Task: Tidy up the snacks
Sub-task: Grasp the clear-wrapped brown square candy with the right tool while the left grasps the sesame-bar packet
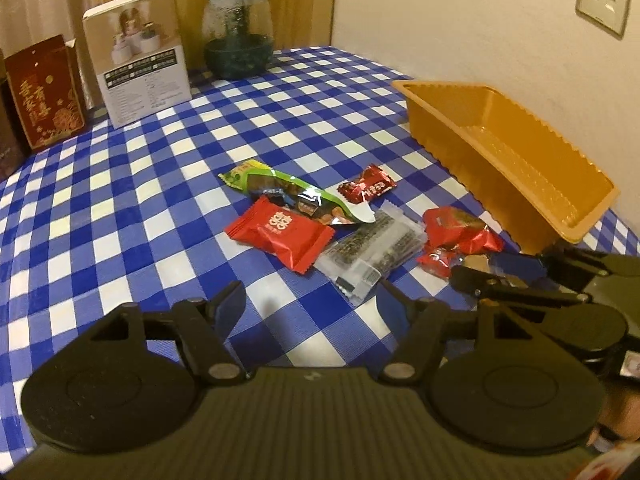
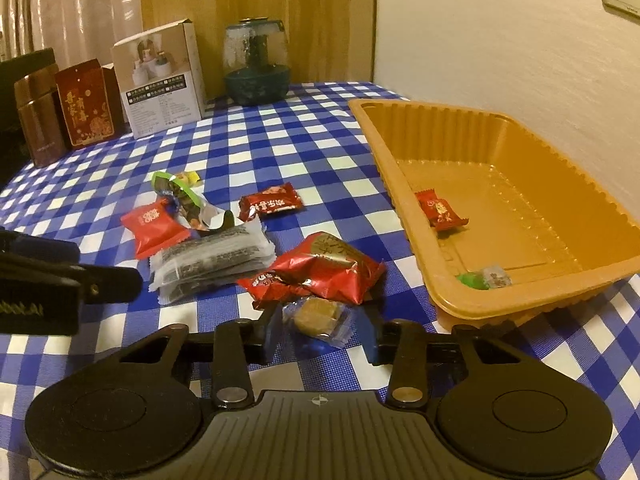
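Step in hand: the right gripper [image 2: 320,334] straddles a clear-wrapped tan sweet [image 2: 318,316] on the checked cloth [image 2: 280,136] just beside the tray [image 2: 532,300]; its jaws are part-closed, pads near the wrapper but contact cannot be confirmed. Next move, by my reading: finish the pinch, lift, and carry right over the tray's ribbed wall to join 2 small sweets [image 2: 440,210] already inside. The left gripper [image 1: 312,304] is half-open and empty before the loose pile [image 1: 280,232]; the sweet is mostly hidden in its view.

Blue-and-white checked tablecloth [image 2: 280,136]; orange tray [image 2: 520,216]; red wrappers [image 2: 160,230]; green packet [image 1: 280,188]; dark teal jar [image 2: 258,64].
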Demonstrator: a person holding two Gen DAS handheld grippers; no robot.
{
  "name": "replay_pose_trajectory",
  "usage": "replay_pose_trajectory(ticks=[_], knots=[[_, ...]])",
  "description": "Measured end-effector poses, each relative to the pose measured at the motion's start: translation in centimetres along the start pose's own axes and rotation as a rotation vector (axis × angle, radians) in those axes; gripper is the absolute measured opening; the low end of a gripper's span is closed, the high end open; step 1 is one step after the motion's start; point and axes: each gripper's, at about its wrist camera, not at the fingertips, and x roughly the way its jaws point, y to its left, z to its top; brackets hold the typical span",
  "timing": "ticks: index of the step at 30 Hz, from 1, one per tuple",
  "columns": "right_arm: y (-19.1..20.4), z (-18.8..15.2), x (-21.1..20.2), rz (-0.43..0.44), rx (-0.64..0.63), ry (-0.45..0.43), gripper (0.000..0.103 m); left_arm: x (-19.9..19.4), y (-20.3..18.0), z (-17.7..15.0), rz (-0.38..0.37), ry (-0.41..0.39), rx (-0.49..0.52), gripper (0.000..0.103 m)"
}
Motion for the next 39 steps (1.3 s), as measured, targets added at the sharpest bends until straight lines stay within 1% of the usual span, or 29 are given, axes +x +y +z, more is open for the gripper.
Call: replay_pose_trajectory(ticks=[4, 10, 12, 15, 17, 21, 24, 25, 28, 30, 35, 39], knots=[[-0.1, 0.1, -0.2, 0.023, 0.018, 0.012, 0.034, 0.4, -0.3, 0.1, -0.01, -0.008, 0.018, 0.069], [-0.4, -0.2, -1.0, 0.046, 0.045, 0.028, 0.034, 1.0, -1.0, 0.3, -0.048, -0.028, 0.048, 0.067], [-0.6, -0.3, -1.3, 0.044, 0.052, 0.03, 0.034, 1.2, -1.5, 0.6, -0.063, -0.046, 0.087, 0.066], [-1.1, -0.6, -1.8, 0.044, 0.072, 0.038, 0.034, 2.1, -2.4, 1.0, -0.08, -0.057, 0.169, 0.059], [-1.4, -0.7, -2.0, 0.04, 0.077, 0.037, 0.034, 3.0, -2.9, 1.1, -0.086, -0.051, 0.223, 0.054], [-2.0, -0.7, -2.0, 0.034, 0.098, 0.039, 0.034, 4.3, -3.7, 1.4, -0.096, -0.052, 0.321, 0.05], [-2.1, -0.7, -2.1, 0.036, 0.105, 0.038, 0.034, 5.1, -4.2, 1.5, -0.098, -0.042, 0.376, 0.049], [-2.1, -0.7, -2.1, 0.037, 0.106, 0.038, 0.034, 5.3, -4.4, 1.5, -0.091, -0.033, 0.392, 0.046], [-2.2, -0.6, -2.0, 0.041, 0.115, 0.04, 0.034, 5.0, -4.8, 1.4, -0.071, -0.008, 0.394, 0.043], [-2.2, -0.6, -2.1, 0.044, 0.117, 0.042, 0.034, 4.4, -5.1, 1.1, -0.062, 0.02, 0.391, 0.042], [-2.3, -0.7, -2.2, 0.06, 0.117, 0.047, 0.034, 2.5, -5.2, 0.0, -0.054, 0.082, 0.325, 0.042], [-2.1, -0.8, -2.5, 0.075, 0.096, 0.051, 0.034, 1.5, -5.1, -0.8, -0.065, 0.083, 0.289, 0.042]])
